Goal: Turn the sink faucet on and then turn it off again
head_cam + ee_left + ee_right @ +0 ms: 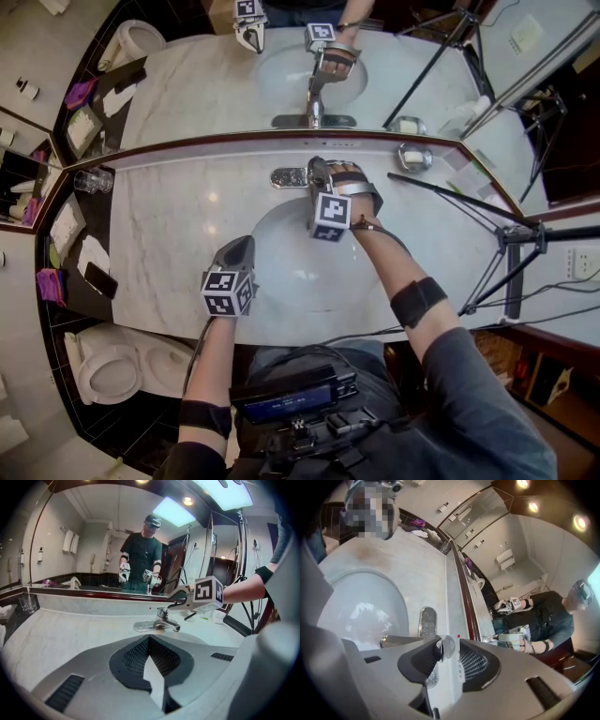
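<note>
Left gripper point(240, 244), right gripper point(319, 170): grey, black-white marker cubes point(228, 292); dark sleeves point(487, 403), black forearm bands point(418, 301).

The right gripper point(449, 647) holds its jaws apart around the faucet handle point(446, 648), whose rounded tip touches one jaw and stands clear of the other. The spout point(403, 640) juts over the basin point(361, 606). Past the counter point(410, 569), a mirror point(511, 569) reflects a person point(546, 616).

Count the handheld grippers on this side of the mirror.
2. The left gripper hovers, jaws shut, over the basin's near-left rim; the right gripper is at the faucet handle, jaws either side of it. None seems hidden.
</note>
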The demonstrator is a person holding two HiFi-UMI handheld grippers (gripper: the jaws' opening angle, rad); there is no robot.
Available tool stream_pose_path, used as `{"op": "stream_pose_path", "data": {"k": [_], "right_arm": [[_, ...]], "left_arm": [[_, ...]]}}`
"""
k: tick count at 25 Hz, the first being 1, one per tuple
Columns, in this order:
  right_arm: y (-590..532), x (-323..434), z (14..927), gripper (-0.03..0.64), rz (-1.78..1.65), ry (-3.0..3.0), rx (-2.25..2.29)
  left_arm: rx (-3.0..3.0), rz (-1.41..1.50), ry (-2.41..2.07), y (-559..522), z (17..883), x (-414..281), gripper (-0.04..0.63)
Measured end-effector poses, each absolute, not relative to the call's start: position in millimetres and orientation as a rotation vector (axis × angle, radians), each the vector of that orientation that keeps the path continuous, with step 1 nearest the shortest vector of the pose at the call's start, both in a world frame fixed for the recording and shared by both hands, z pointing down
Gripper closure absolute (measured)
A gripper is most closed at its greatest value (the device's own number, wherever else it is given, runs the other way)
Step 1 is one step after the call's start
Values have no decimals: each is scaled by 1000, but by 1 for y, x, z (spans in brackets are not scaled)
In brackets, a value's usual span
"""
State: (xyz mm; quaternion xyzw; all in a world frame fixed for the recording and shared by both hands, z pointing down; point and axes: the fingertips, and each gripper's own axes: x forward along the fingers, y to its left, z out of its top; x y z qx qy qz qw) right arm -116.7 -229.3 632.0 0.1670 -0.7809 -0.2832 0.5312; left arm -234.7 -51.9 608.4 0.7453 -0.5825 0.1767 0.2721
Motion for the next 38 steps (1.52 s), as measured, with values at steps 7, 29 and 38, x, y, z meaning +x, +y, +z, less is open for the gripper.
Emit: {"op": "stream_pose_path", "data": {"k": [7,29,38], "right_arm": [[-235,-120,629,457,-660,-1873,317],[-205,-111,612,465,-643,-1894,352],[-179,-76,583,582,-522,-2005,503]], "left_arm": [[2023,470,-1553,-56,607,-225,595],[2058,455,-1565,-61,592,-218,595],[2112,443,-1568,-70,574,-205,595]]}}
